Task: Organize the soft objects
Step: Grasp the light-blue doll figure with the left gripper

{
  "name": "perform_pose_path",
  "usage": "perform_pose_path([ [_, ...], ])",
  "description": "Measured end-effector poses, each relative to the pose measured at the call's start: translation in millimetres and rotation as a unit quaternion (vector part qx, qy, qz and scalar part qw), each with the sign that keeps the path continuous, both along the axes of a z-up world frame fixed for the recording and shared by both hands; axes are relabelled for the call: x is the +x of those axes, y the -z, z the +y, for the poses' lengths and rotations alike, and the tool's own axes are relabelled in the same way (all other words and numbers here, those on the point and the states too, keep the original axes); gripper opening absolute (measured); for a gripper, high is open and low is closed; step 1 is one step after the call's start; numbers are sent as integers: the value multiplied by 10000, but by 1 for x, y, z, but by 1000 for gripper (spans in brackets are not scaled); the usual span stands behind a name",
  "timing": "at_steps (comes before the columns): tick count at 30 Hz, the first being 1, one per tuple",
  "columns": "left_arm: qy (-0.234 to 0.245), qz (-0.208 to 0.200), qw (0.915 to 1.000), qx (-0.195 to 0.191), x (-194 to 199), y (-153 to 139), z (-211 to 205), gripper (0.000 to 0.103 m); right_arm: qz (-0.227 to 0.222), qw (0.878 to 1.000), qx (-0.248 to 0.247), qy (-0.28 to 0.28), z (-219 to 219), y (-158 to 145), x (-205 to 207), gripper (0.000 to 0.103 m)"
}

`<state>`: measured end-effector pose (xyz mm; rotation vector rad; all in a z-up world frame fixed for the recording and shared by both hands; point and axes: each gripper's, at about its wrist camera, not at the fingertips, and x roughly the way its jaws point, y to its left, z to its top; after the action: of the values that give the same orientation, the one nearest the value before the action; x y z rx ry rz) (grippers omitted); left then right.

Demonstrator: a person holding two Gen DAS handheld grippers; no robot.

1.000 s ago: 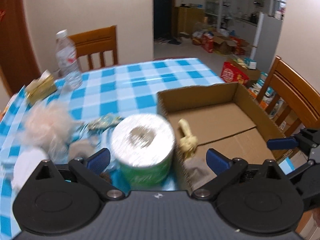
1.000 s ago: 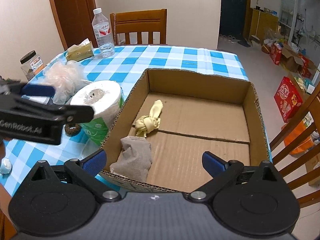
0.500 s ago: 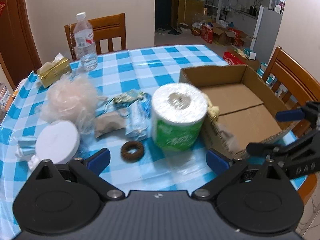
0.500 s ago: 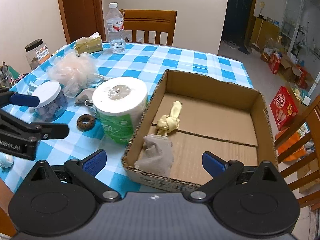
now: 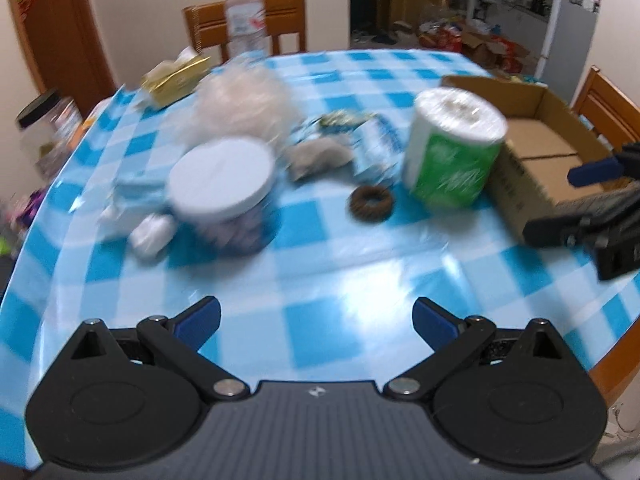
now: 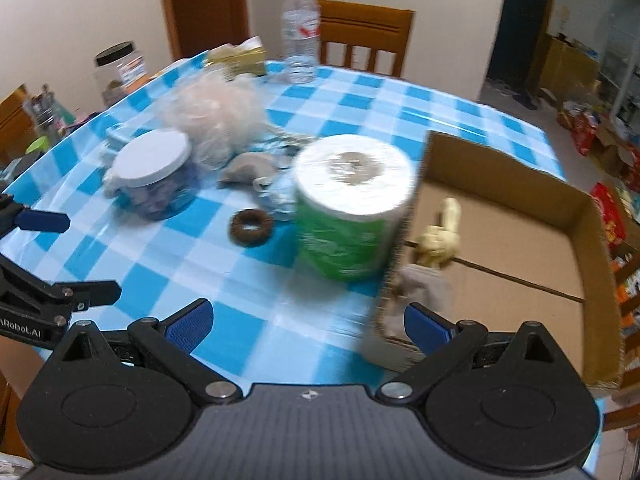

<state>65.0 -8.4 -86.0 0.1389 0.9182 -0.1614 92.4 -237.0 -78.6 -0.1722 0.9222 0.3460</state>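
A cardboard box (image 6: 516, 176) stands at the table's right and holds a yellow knotted cloth (image 6: 438, 234) and a grey cloth (image 6: 424, 284). On the blue checked table lie a pink mesh puff (image 6: 214, 110), another grey cloth (image 6: 248, 166), a brown scrunchie (image 6: 251, 227) and a toilet roll in green wrap (image 6: 352, 206). In the left wrist view I see the puff (image 5: 244, 104), grey cloth (image 5: 318, 156), scrunchie (image 5: 371, 204) and roll (image 5: 454, 144). My left gripper (image 5: 316, 322) and right gripper (image 6: 306, 322) are both open and empty, back over the table's near edge.
A white-lidded jar (image 6: 154, 172), crumpled wrappers (image 5: 376, 140), a water bottle (image 6: 301, 48), a tissue pack (image 6: 240, 56) and a black-lidded jar (image 6: 120, 66) stand on the table. Wooden chairs (image 6: 364, 36) stand behind it and at the right.
Both grippers have pulled back and swung left, away from the box. The view now takes in the loose items on the table. Both stay open and empty.
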Motion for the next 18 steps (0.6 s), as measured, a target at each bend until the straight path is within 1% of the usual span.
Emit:
perform_pose_path([
  [5, -250, 181, 9993, 212, -23, 14, 33, 101, 62, 9995, -5, -315, 29, 4, 1, 103],
  [8, -384, 285, 9985, 269, -33, 23, 48, 98, 100, 9989, 9, -456, 42, 6, 2, 103],
  [9, -428, 343, 9982, 255, -36, 27, 52, 96, 111, 9987, 13, -499, 45, 7, 2, 103],
  [13, -550, 482, 9972, 172, -44, 38, 65, 80, 153, 9979, 3, -624, 59, 10, 3, 103],
  [14, -570, 503, 9970, 155, -45, 40, 67, 79, 160, 9978, 3, -647, 62, 11, 3, 103],
  [16, -574, 512, 9970, 125, -46, 44, 69, 72, 177, 9975, -4, -681, 67, 11, 3, 103],
  [18, -558, 510, 9971, 75, -47, 46, 71, 68, 183, 9973, -20, -707, 72, 12, 3, 103],
])
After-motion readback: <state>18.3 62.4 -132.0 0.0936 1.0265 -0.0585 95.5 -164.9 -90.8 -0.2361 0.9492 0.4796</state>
